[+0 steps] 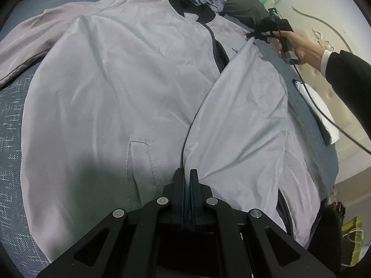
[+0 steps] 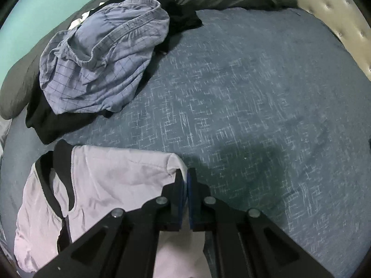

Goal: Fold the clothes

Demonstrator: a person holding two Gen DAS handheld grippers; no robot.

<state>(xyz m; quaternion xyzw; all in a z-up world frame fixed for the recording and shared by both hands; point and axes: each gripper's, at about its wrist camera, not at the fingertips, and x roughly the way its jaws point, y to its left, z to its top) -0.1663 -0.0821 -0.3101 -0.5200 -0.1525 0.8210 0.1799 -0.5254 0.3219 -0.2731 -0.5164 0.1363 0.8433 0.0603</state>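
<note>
**Both claws pinching the jacket**

Your left gripper [image 1: 187, 173] is clenched on the hem of the pale lilac jacket [image 1: 116, 81], spread flat on the blue bedspread [image 2: 255, 92]. Your right gripper [image 2: 187, 173] is clamped on its shoulder corner. A crumpled checked shirt [image 2: 104, 58] lies beyond the collar.

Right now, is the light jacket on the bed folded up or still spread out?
Mostly spread. The jacket lies flat on the bed; only its right front panel is turned inward.
</note>
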